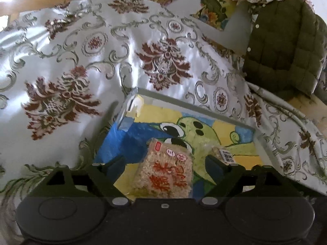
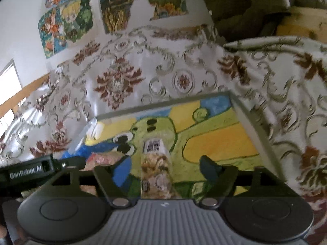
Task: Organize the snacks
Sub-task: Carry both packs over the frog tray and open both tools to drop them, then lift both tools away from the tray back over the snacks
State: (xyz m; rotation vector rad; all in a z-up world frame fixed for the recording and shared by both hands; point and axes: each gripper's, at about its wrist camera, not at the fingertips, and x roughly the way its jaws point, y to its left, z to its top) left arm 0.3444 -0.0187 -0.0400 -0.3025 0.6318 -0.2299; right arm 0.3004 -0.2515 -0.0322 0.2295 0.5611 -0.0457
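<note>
A clear-walled tray [image 1: 194, 106] with a green cartoon animal painted on its floor rests on the patterned cloth. Inside it lies a puffed-rice snack pack [image 1: 163, 171] with red lettering, between the spread fingers of my left gripper [image 1: 164, 165], which is open and not touching it. A second pack with a code label [image 1: 225, 155] lies to its right. In the right wrist view that nutty snack pack [image 2: 156, 163] with a barcode lies lengthwise in the tray [image 2: 163, 105], between the fingers of my right gripper [image 2: 165, 168], open with gaps on both sides. The left gripper's body [image 2: 30, 169] shows at the left.
A white cloth with red floral patterns [image 1: 81, 61] covers the table around the tray. A dark green quilted jacket [image 1: 286, 47] hangs at the back right. Colourful cartoon posters [image 2: 67, 24] are on the wall behind. A wooden edge [image 1: 30, 2] shows at the far left.
</note>
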